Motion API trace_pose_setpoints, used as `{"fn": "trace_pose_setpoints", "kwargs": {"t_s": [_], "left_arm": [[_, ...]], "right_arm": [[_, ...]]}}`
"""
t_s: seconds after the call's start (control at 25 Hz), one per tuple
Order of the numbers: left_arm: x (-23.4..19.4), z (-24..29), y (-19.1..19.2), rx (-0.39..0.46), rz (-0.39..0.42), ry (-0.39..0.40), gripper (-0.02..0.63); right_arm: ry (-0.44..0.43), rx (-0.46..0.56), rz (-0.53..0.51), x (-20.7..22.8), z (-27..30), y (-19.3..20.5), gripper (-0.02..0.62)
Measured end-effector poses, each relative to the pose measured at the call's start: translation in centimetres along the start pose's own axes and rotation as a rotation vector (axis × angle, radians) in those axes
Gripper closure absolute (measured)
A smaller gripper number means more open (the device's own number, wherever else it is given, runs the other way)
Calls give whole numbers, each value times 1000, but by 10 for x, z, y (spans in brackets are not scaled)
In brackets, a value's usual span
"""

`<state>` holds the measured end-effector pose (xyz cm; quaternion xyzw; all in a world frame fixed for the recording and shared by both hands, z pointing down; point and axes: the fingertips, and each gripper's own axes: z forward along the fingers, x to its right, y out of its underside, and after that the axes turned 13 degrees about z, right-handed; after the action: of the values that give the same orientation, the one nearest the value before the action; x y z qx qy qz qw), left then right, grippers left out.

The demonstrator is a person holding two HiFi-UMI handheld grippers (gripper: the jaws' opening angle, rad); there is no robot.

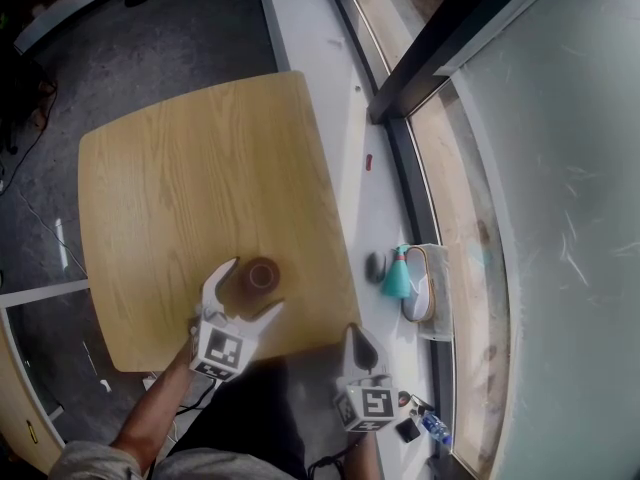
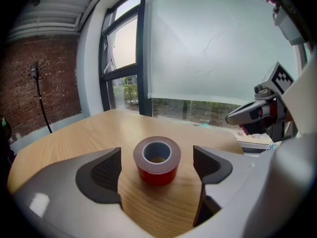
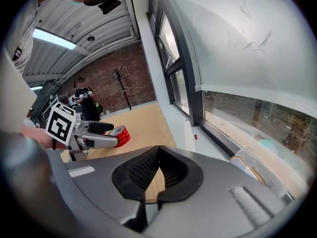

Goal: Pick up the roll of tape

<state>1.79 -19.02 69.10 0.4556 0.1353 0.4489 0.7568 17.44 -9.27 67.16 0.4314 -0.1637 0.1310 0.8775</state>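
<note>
A red roll of tape (image 2: pixel 156 160) stands on end on the wooden table (image 1: pixel 170 188), near its front edge. My left gripper (image 1: pixel 252 288) is open, with one jaw on each side of the roll (image 1: pixel 262 274); in the left gripper view there is a gap between each pad and the roll. My right gripper (image 1: pixel 358 336) is shut with nothing in it, just off the table's front right corner. In the right gripper view its jaws (image 3: pixel 157 170) meet, and the left gripper (image 3: pixel 101 133) and the tape (image 3: pixel 120 133) show at the left.
A white sill (image 1: pixel 375 218) runs along the window to the right of the table, with a teal object (image 1: pixel 398 273), a small grey thing (image 1: pixel 375 266) and a clear bag (image 1: pixel 428 288) on it. Dark floor (image 1: pixel 150 48) lies beyond the table. A person (image 3: pixel 81 95) stands far back.
</note>
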Motion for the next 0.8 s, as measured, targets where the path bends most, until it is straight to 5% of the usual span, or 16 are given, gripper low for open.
{"fn": "trace_pose_setpoints", "kwargs": {"t_s": [0.8], "left_arm": [[0,28,3,-36,9,25,155]], "right_arm": [[12,-5,16,13,21,-13,581]]}}
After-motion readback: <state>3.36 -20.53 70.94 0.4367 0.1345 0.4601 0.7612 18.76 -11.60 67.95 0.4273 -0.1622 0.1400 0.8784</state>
